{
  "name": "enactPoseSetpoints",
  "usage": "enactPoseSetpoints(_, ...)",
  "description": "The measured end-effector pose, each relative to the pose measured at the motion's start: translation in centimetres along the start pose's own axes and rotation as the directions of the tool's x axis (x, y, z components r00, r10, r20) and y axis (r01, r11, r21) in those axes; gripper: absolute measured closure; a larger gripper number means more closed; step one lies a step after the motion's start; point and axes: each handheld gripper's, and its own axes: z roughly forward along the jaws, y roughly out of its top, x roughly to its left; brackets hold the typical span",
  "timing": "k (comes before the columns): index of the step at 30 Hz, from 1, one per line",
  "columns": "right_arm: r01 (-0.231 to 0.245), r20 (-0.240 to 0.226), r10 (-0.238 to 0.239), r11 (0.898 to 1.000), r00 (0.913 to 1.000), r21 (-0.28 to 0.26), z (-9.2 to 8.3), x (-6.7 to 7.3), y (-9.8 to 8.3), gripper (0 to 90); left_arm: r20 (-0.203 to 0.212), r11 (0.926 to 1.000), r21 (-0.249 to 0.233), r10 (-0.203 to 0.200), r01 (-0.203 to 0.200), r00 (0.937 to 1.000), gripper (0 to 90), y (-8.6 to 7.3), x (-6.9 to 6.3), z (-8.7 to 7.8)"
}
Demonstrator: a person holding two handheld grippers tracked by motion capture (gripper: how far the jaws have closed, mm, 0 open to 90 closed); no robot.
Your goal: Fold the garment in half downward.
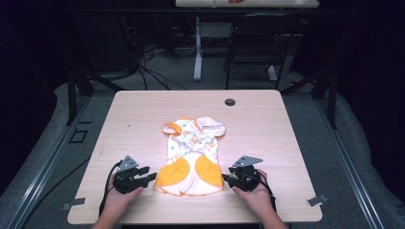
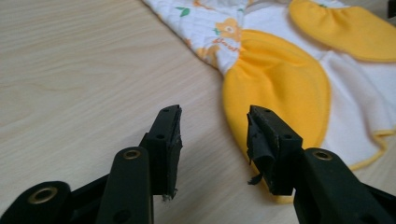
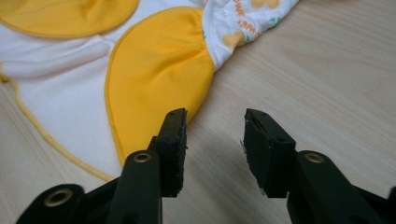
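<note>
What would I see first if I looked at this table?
The bright little garment, white with big orange-yellow patches, lying flat in the middle of the wooden table. Next, the two black grippers at the near edge: the left gripper and the right gripper sit on either side of it, jaws open, holding nothing.

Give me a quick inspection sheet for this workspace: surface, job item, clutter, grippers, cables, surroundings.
Surface: light wooden table, round grommet hole near the far edge.
Job's things: small white and orange garment lying flat mid-table, wide hem nearest the person.
Clutter: nothing seen on the tabletop.
Grippers: left gripper and right gripper open, flanking the hem, holding nothing.
Cables: black cable trailing from the left gripper; floor cables beyond the table.
Surroundings: dark room, chair behind.
</note>
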Motion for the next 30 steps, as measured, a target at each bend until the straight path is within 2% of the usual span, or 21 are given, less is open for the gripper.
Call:
enactPoseSetpoints(3,0.004,-0.012,-0.004,1.0,0.9999,0.011,0.0,0.0,0.4,64.7,0.021,0.9999,0.013,0.006,-0.006,0.9998,57.4,0.6,0.0,0.5)
enactPoseSetpoints(4,0.031,-0.009,-0.03,0.999,0.9995,0.035,0.1,0.0,0.7,69.7,0.049,0.9994,0.003,-0.033,0.033,0.9983,61.7,1.5,0.3,0.8)
enactPoseSetpoints(6,0.043,-0.007,-0.043,0.998,0.9991,0.047,0.1,0.0,0.9,71.4,0.05,0.9993,0.01,-0.038,0.037,0.998,63.2,2.1,0.4,1.0)
enactPoseSetpoints(7,0.057,-0.016,-0.056,0.997,0.9983,0.061,0.3,0.0,1.5,76.7,0.032,0.9995,0.032,-0.005,0.004,0.9995,70.4,2.7,0.4,1.5)
enactPoseSetpoints(9,0.089,-0.014,-0.088,0.992,0.996,0.087,0.5,0.0,2.2,81.6,0.029,0.997,0.065,0.04,-0.041,0.9988,75.7,3.5,0.3,2.2)
enactPoseSetpoints(12,0.133,0.0,-0.134,0.984,0.991,0.115,1.2,-0.2,3.6,87.2,0.019,0.995,0.077,0.063,-0.064,0.9978,83.2,4.3,0.1,2.9)
enactPoseSetpoints(13,0.133,0.0,-0.134,0.984,0.991,0.115,1.2,-0.2,3.6,87.2,0.006,0.9932,0.082,0.083,-0.083,0.9965,83.2,4.6,0.0,3.3)
enactPoseSetpoints(14,0.138,-0.004,-0.139,0.983,0.9903,0.124,1.7,-0.4,4.6,89.8,0.006,0.9902,0.091,0.105,-0.106,0.9944,89.0,5.5,-0.3,4.0)
enactPoseSetpoints(15,0.138,-0.004,-0.139,0.983,0.9903,0.124,1.7,-0.4,4.6,89.8,0.006,0.9902,0.091,0.105,-0.106,0.9944,89.7,5.5,-0.3,4.0)
enactPoseSetpoints(17,0.135,-0.022,-0.133,0.982,0.9909,0.134,2.3,-0.6,5.7,90.0,0.0,0.9877,0.093,0.126,-0.125,0.9921,89.9,6.2,-0.4,4.8)
enactPoseSetpoints(18,0.125,-0.016,-0.124,0.983,0.9922,0.134,2.8,-0.8,6.4,90.0,-0.003,0.9853,0.111,0.131,-0.129,0.9914,90.0,6.4,-0.4,5.1)
enactPoseSetpoints(19,0.125,-0.016,-0.124,0.983,0.9922,0.134,2.8,-0.8,6.4,90.0,-0.002,0.9829,0.127,0.135,-0.134,0.9908,90.0,6.6,-0.4,5.6)
enactPoseSetpoints(20,0.115,-0.005,-0.116,0.983,0.9933,0.145,3.6,-1.1,7.2,90.0,-0.008,0.9802,0.143,0.14,-0.137,0.9901,90.0,7.0,-0.4,6.4)
enactPoseSetpoints(23,0.105,0.002,-0.107,0.98,0.9943,0.168,4.6,-1.3,7.9,90.0,-0.023,0.9774,0.162,0.142,-0.136,0.9896,90.0,7.6,-0.3,7.4)
enactPoseSetpoints(25,0.113,0.015,-0.118,0.976,0.9929,0.185,5.3,-1.2,8.3,90.0,-0.029,0.9774,0.162,0.143,-0.137,0.9893,90.0,7.8,-0.3,7.6)
enactPoseSetpoints(26,0.104,0.017,-0.109,0.977,0.9939,0.186,5.6,-1.2,8.5,90.0,-0.026,0.9733,0.177,0.153,-0.146,0.988,90.0,8.1,-0.2,8.1)
enactPoseSetpoints(27,0.104,0.017,-0.109,0.977,0.9939,0.186,5.6,-1.2,8.5,90.0,-0.026,0.9733,0.177,0.153,-0.146,0.988,90.0,8.1,-0.2,8.1)
enactPoseSetpoints(28,0.104,0.021,-0.11,0.976,0.9937,0.194,5.8,-1.2,8.6,90.0,-0.022,0.9685,0.194,0.163,-0.156,0.9864,90.0,8.3,-0.2,8.5)
enactPoseSetpoints(30,0.102,0.028,-0.11,0.974,0.9935,0.203,6.5,-1.2,8.9,90.0,-0.034,0.9674,0.201,0.164,-0.154,0.9859,90.0,8.4,-0.2,8.8)
